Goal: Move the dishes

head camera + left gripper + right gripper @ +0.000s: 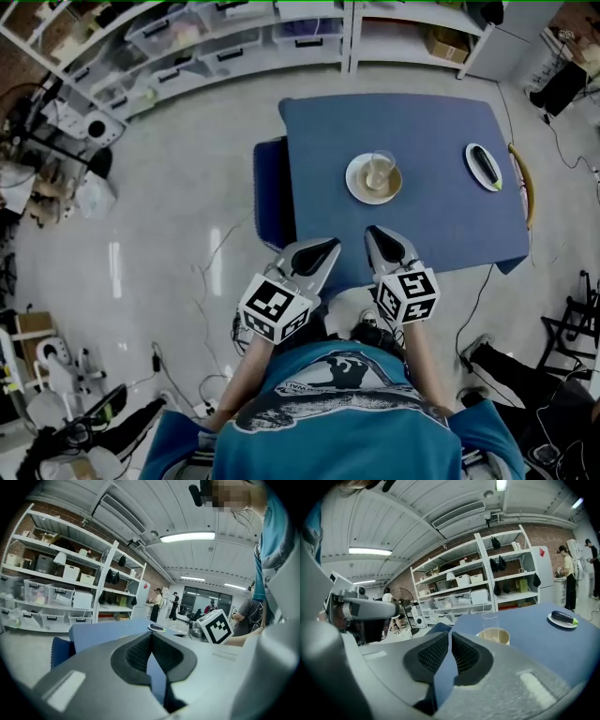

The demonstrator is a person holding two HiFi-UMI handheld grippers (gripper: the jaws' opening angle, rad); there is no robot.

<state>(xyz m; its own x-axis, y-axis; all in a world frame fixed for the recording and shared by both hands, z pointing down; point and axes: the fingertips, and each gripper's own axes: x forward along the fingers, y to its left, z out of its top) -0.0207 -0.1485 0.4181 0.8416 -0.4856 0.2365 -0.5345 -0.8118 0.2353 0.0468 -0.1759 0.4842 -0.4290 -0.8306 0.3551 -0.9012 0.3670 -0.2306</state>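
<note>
Blue table (422,141) — shelving (234,37) behind | left tool (326,247), right tool (377,236) — pressed together

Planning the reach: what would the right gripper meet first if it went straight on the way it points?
Probably the blue table, since the right gripper tilts down; the bowl sits slightly right of that line. Depth is unclear.

A blue table (422,234) stands before white shelves (234,42) holding bins.
</note>
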